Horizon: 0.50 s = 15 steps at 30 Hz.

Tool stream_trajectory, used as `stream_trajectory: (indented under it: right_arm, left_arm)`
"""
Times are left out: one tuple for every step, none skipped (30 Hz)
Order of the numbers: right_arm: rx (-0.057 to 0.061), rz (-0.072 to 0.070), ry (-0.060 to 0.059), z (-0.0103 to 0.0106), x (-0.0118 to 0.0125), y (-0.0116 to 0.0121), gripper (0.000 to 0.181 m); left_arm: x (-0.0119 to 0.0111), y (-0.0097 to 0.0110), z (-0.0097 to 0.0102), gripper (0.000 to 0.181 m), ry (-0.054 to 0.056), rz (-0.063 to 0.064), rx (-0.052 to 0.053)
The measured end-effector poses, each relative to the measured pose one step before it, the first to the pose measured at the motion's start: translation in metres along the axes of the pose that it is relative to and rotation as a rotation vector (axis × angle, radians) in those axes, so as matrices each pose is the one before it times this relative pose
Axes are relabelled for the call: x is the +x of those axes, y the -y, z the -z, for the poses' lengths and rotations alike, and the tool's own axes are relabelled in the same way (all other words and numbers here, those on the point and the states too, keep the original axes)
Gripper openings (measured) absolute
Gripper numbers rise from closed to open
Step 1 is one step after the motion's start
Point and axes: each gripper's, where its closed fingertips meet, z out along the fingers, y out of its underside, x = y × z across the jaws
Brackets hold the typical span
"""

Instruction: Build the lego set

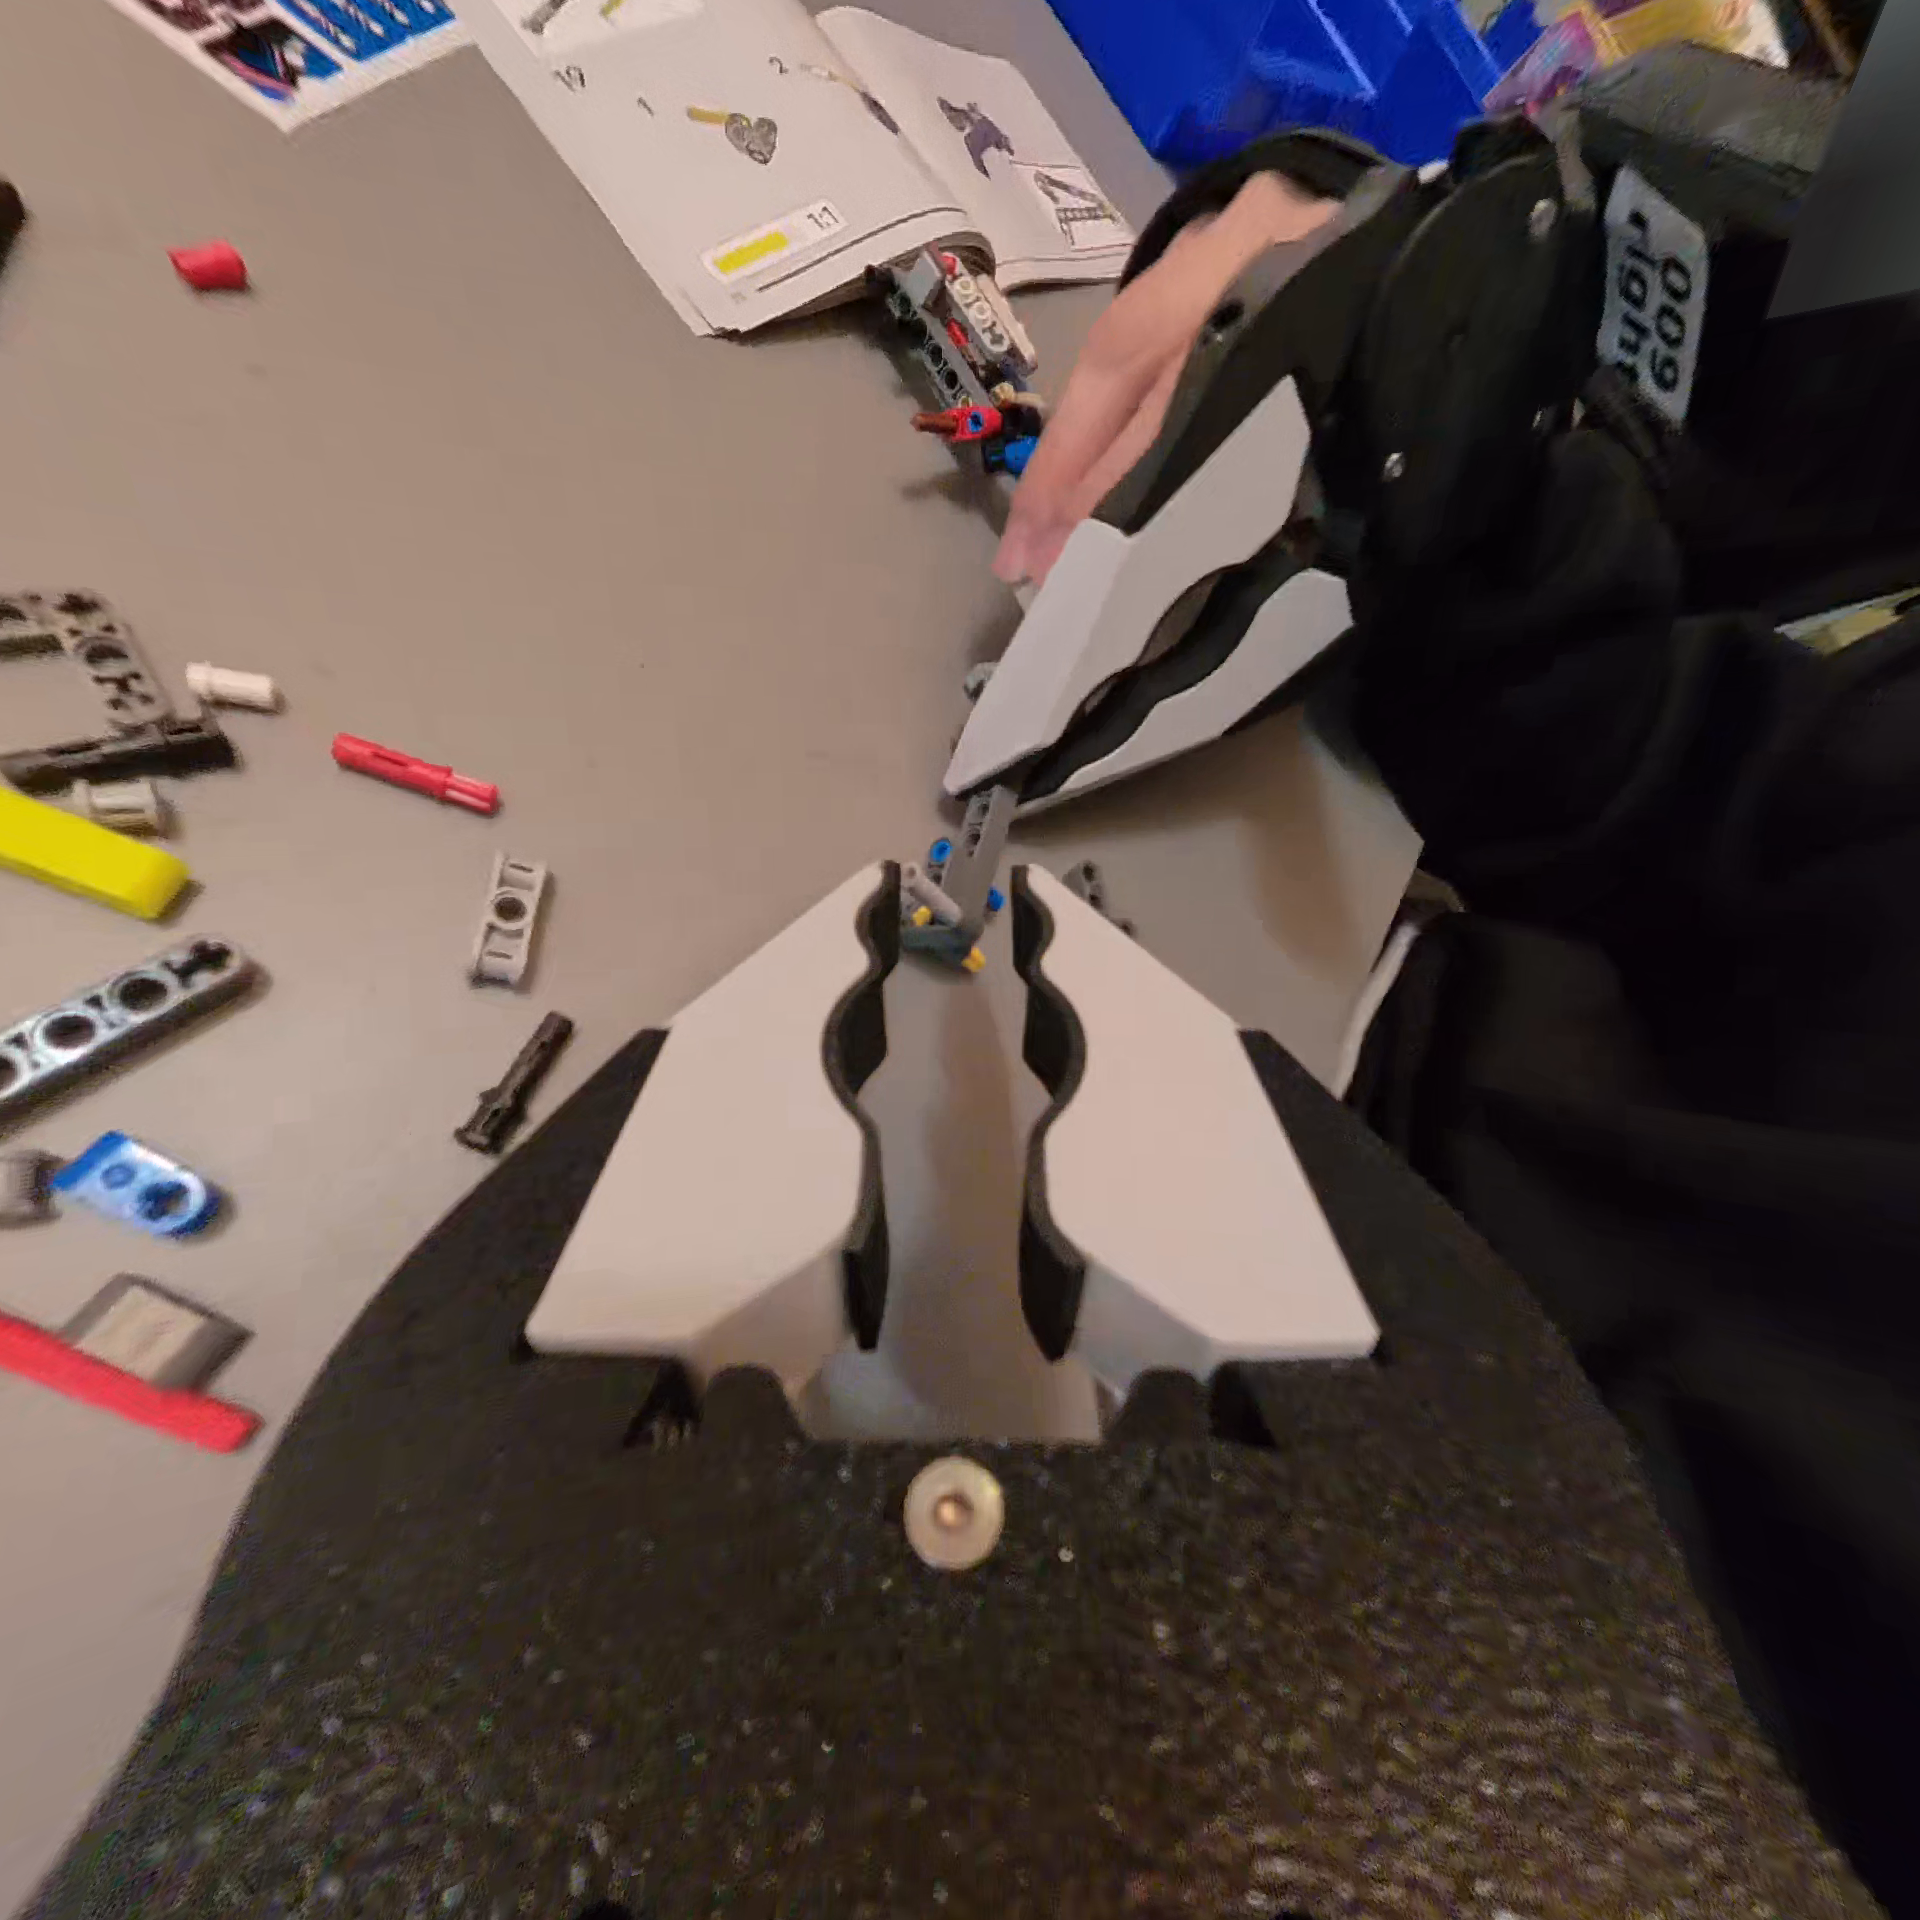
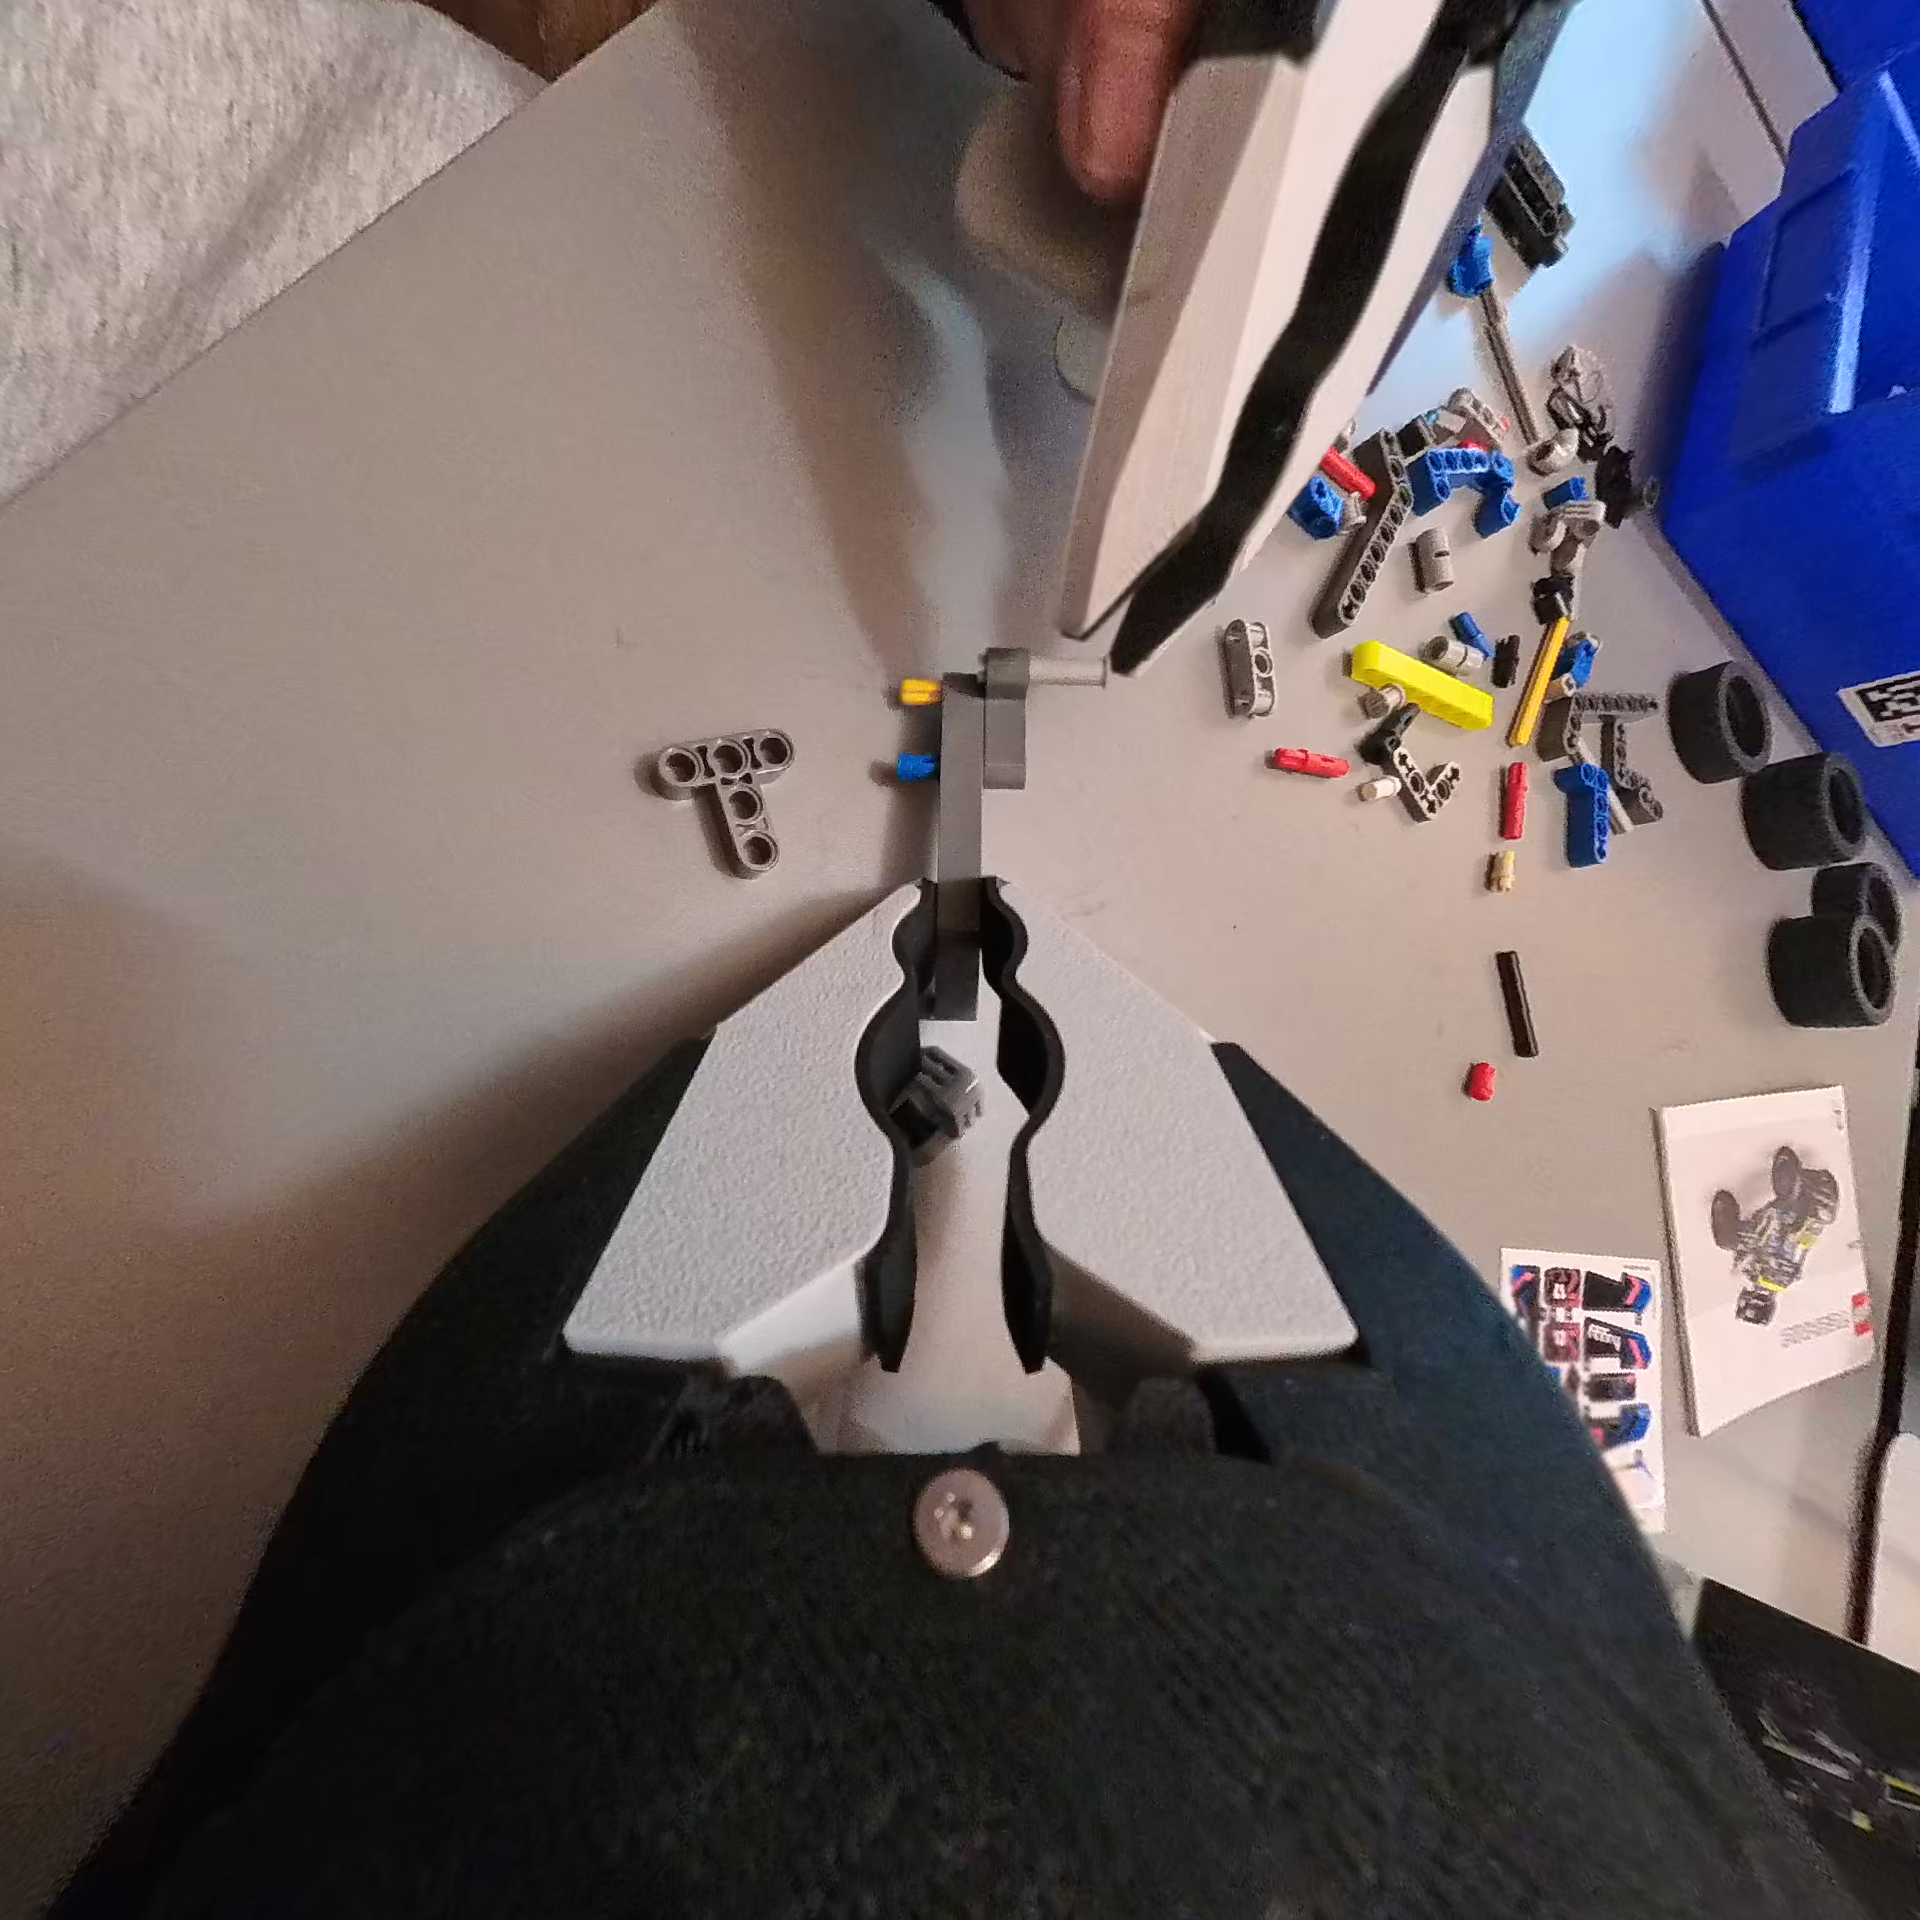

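Observation:
My right gripper (image 2: 961,888) is shut on the dark grey beam of a small lego assembly (image 2: 961,790) and holds it out over the table. The assembly carries a yellow pin (image 2: 918,691), a blue pin (image 2: 914,767) and a light grey pin (image 2: 1060,673) on a grey connector. My left gripper (image 1: 954,883) is open, and its tips sit around the assembly's far end (image 1: 940,930). In the right wrist view the left gripper (image 2: 1107,644) comes in from above and meets the light grey pin. The right gripper (image 1: 971,795) comes in from the upper right in the left wrist view.
A grey T-shaped beam (image 2: 732,784) lies left of the assembly. Loose parts (image 2: 1455,665), tyres (image 2: 1808,810) and a blue bin (image 2: 1818,416) fill the right. An open booklet (image 1: 810,156) with a sub-assembly (image 1: 961,343) lies far off. A red pin (image 1: 416,774) and a yellow beam (image 1: 94,857) lie to the left. Spacing between my two grippers at the tips: around 5 cm.

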Motion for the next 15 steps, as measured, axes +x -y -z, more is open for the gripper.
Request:
stream_trajectory:
  right_arm:
    - [0.0010,0.0044,-0.0043,-0.00013,0.00011,0.00032,0.005]
    - [0.0004,0.0039,-0.0030,-0.00032,-0.00003,0.00029,0.005]
    - [-0.0002,0.0076,-0.0054,-0.00048,0.00011,0.00063,0.005]
    - [-0.0021,0.0075,-0.0006,-0.00054,-0.00048,0.00054,0.005]
    - [-0.0034,0.0037,-0.0033,0.00001,0.00001,0.00004,0.005]
    - [-0.0005,-0.0033,-0.0020,-0.00002,0.00013,-0.00007,0.005]
    - [0.0019,-0.0030,-0.0005,0.00004,0.00013,0.00000,0.005]
    - [0.0018,-0.0005,-0.0004,0.00015,-0.00011,-0.00016,0.005]
    - [0.0015,-0.0016,-0.0005,0.00010,0.00015,-0.00020,0.005]
    - [0.0018,-0.0026,0.0001,0.00007,-0.00003,0.00006,0.005]
    - [0.0005,-0.0031,0.0009,-0.00002,0.00006,-0.00010,0.005]
    - [-0.0007,-0.0054,0.0003,0.00006,0.00035,-0.00020,0.005]
    - [0.0000,-0.0063,0.0001,0.00003,0.00036,-0.00033,0.005]
    - [0.0009,-0.0038,0.0003,0.00018,0.00018,-0.00037,0.005]
    - [-0.0001,-0.0019,-0.0002,0.00022,0.00010,-0.00042,0.005]
  left_arm:
    - [-0.00208,-0.00230,-0.00079,0.012,-0.0009,0.0118,-0.0166]
    - [-0.00110,-0.00272,-0.00147,0.005,-0.0037,0.0128,-0.0167]
    - [0.00034,-0.00262,-0.00205,0.004,-0.0112,0.0167,-0.0135]
    - [0.00004,-0.00209,-0.00196,0.006,-0.0095,0.0245,-0.0115]
    - [-0.00139,-0.00012,-0.00043,0.013,0.0025,0.0177,-0.0008]
    - [-0.00183,0.00171,0.00142,0.015,0.0128,-0.0058,0.0122]
    - [-0.00113,0.00263,0.00213,0.015,0.0144,-0.0181,0.0192]
    - [-0.00008,0.00226,0.00238,0.014,0.0075,-0.0091,0.0166]
    - [0.00060,0.00112,0.00169,0.015,-0.0003,0.0027,0.0074]
    - [0.00162,0.00020,0.00102,0.018,-0.0080,-0.0016,0.0016]
    - [0.00308,-0.00093,-0.00002,0.021,-0.0133,-0.0206,-0.0021]
    - [0.00327,-0.00192,-0.00098,0.026,-0.0052,-0.0375,-0.0071]
    - [0.00212,-0.00274,-0.00181,0.033,0.0140,-0.0502,-0.0124]
    - [0.00062,-0.00263,-0.00211,0.043,0.0341,-0.0664,-0.0116]
    - [-0.00023,-0.00208,-0.00196,0.046,0.0476,-0.0791,-0.0078]
